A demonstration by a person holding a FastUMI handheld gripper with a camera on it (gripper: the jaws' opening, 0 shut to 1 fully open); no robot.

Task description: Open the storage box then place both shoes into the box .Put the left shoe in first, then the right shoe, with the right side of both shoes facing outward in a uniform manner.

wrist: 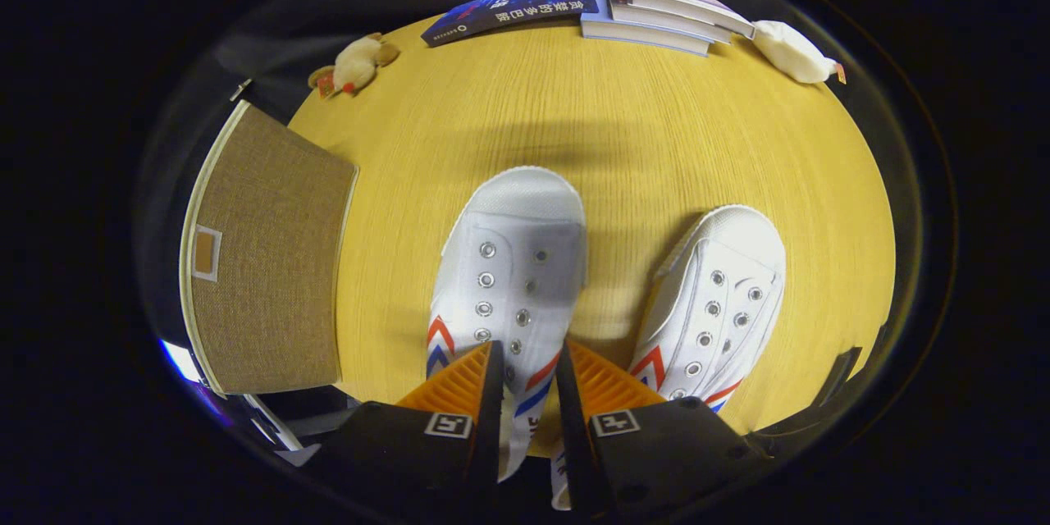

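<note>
Yellow wood-grain tabletop [640,139] lies under everything I can see, and my gripper [529,361] sits low over it with the fingers drawn close together on either side of the rear part of the nearer shoe [513,262]; they look clamped on its heel end, though whether both pads truly press I judge rather than see. That shoe points toward twelve o'clock, toe away from me. To do this step well, I'd keep the hold firm and low on the heel, lift straight up so the toe clears the wood, then swing toward nine o'clock without letting it twist. The second shoe [718,295] rests just beside, at about two o'clock from my fingertips, apart from the first. The storage box [271,262], its fabric lid still on, stands at nine to ten o'clock; I judge it needs opening first. Open wood runs ahead toward twelve. Books [656,12] and two soft toys [354,63] line the far edge.
</note>
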